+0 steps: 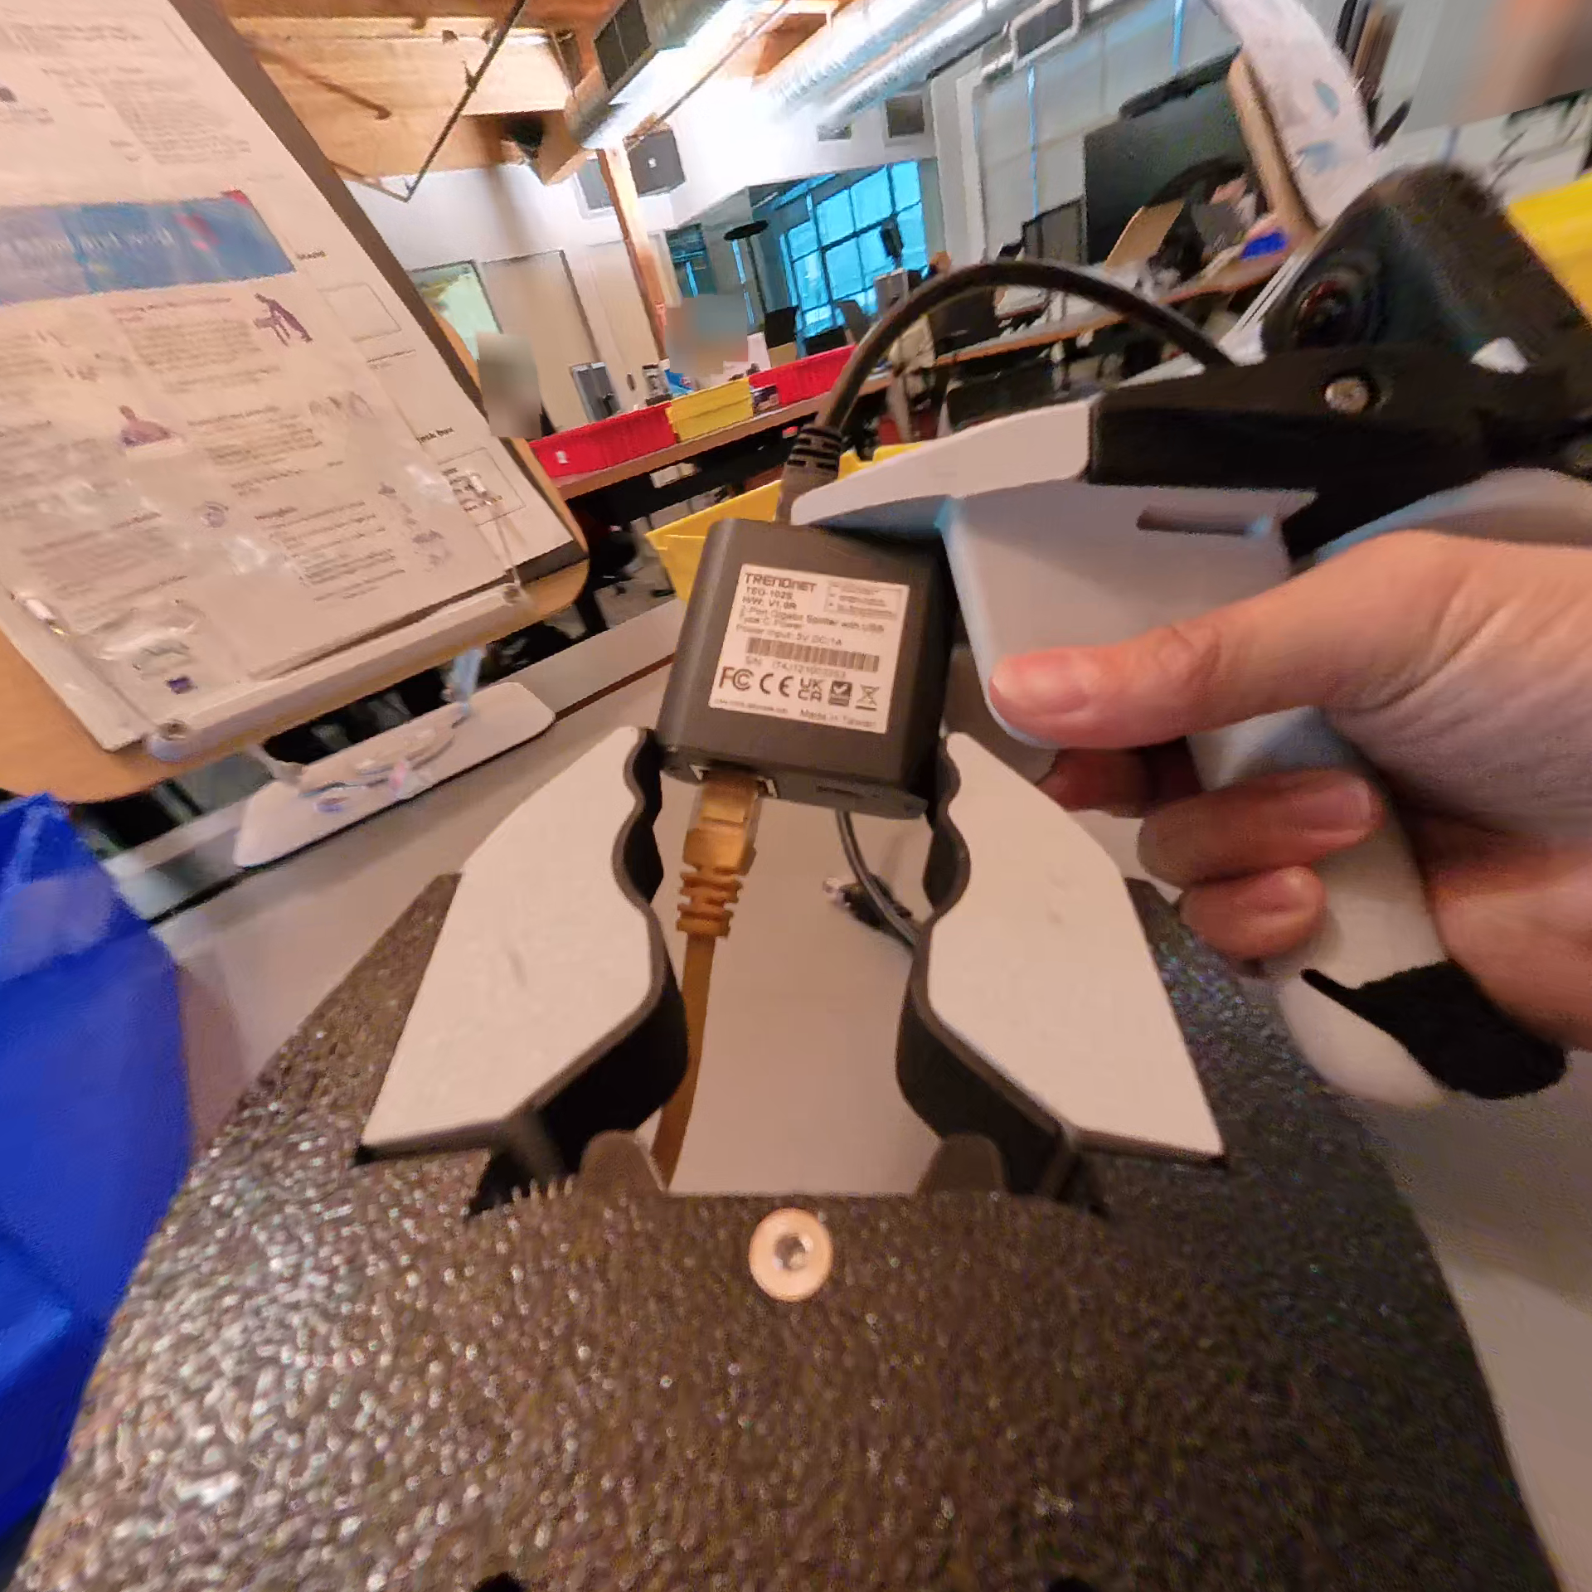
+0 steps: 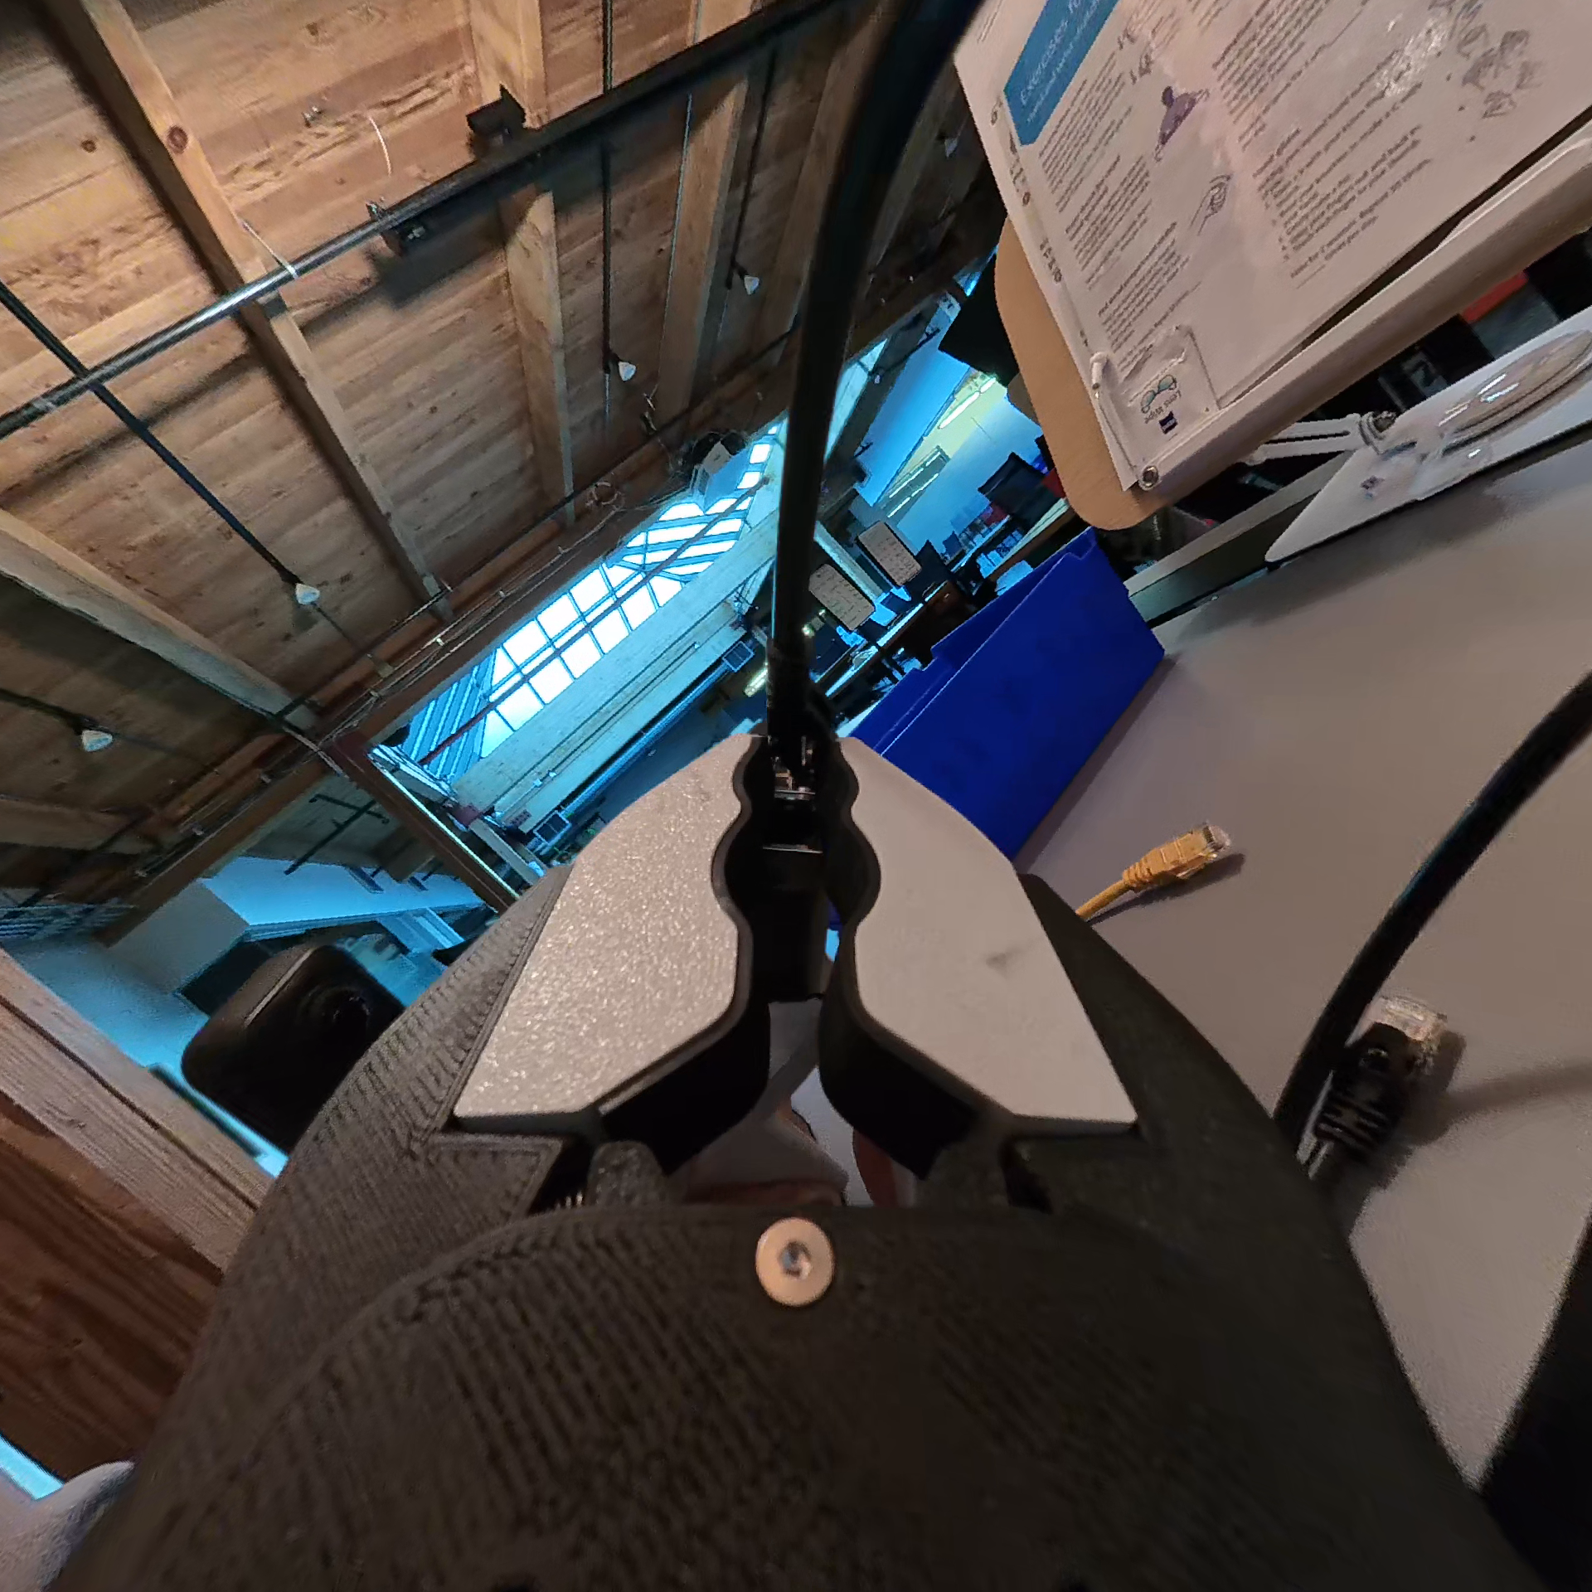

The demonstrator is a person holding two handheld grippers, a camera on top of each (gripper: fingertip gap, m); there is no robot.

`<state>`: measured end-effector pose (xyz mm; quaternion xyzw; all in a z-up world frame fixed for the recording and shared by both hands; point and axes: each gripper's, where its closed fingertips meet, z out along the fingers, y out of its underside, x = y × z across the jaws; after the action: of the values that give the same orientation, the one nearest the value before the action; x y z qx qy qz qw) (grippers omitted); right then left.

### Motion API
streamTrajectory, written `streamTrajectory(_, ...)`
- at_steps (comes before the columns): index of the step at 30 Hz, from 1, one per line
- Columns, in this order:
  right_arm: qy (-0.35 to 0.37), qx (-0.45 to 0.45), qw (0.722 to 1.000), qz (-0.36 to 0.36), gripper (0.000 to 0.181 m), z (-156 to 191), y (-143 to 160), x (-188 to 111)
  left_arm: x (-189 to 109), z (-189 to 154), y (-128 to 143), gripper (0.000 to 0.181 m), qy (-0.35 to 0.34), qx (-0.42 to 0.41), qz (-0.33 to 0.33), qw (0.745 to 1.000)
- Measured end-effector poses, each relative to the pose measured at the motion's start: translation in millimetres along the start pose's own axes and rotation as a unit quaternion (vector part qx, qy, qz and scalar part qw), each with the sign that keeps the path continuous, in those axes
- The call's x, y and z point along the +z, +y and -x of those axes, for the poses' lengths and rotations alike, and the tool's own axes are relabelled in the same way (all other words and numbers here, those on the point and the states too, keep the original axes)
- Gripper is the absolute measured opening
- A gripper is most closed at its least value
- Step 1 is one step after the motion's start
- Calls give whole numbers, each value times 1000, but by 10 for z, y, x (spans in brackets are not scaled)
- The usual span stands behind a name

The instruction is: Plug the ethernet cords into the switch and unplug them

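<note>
The switch [image 1: 801, 655], a small black box with a white label, hangs in the air in the left wrist view. My right gripper [image 1: 887, 534] comes in from the right, held by a hand, and is shut on the switch's far end. A yellow ethernet cord [image 1: 715, 853] is plugged into the switch's left port and runs down between my left gripper's fingers. My left gripper [image 1: 792, 758] is open just below the switch, with its fingertips either side of it. In the right wrist view my right gripper [image 2: 797, 767] clamps the switch [image 2: 788, 904]. A black cable [image 2: 810, 345] rises from the switch.
A loose yellow plug [image 2: 1180, 861] and a loose black plug [image 2: 1378, 1077] lie on the grey table [image 2: 1292, 732]. A blue bin [image 2: 1016, 689] stands at the table's edge. A tilted stand with a laminated sheet [image 1: 215, 388] is at the back left. A yellow bin [image 1: 689, 543] is behind the switch. Left tips to right tips: about 4 cm.
</note>
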<state>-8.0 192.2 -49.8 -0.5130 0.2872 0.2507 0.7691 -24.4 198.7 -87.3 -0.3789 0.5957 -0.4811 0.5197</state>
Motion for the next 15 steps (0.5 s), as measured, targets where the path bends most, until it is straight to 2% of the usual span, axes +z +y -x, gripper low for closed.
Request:
streamTrajectory(2,-2,10,1000,-8,12,-3,-13,0,2,1,-3,59,-6,8,6,1000)
streamTrajectory(6,22,-34,999,8,12,-41,-22,12,26,-24,10,59,16,-71,2,997)
streamTrajectory(7,20,-42,999,-12,12,-33,-102,2,31,-28,34,59,17,-81,8,997)
streamTrajectory(8,28,-34,997,-62,12,-68,-336,-72,17,-26,59,59,17,-87,9,996)
streamTrajectory(9,31,-41,995,-80,12,-99,-542,-140,8,-5,112,59,12,-86,21,996)
streamTrajectory(11,36,-102,994,1,13,-116,-570,-144,-28,88,56,59,-9,-62,9,998)
streamTrajectory(13,24,-132,990,51,12,-21,-552,-182,-46,125,-82,59,4,-91,-12,996)
streamTrajectory(15,17,-155,981,113,12,51,-561,-216,-69,204,-116,59,-6,-68,-14,998)
